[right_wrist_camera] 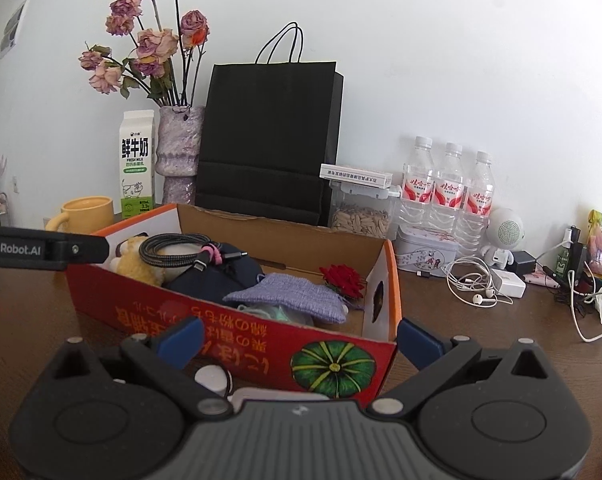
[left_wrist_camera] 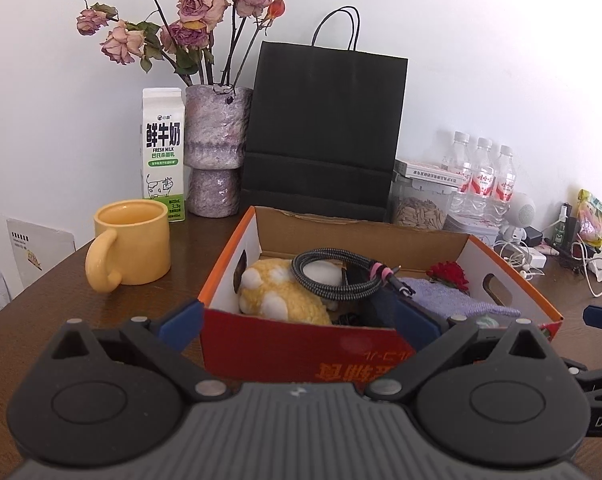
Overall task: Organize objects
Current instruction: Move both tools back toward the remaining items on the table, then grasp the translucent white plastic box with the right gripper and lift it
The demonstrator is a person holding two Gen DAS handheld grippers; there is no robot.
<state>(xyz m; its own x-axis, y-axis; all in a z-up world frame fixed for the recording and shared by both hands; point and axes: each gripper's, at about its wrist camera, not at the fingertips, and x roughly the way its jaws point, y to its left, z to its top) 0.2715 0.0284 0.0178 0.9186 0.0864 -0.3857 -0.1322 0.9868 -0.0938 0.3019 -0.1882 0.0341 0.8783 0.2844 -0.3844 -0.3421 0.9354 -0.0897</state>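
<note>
Cardboard box [left_wrist_camera: 301, 344] sits just ahead of both spread claws.

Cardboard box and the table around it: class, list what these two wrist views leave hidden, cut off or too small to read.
- Right wrist view: a white round thing before the cardboard box, mostly hidden by the right gripper.
- Left wrist view: the box's floor, covered by the yellow plush and coiled cable.
- Left wrist view: the right gripper, cut by the right edge.
- Both views: the milk carton's small print, too small.
</note>
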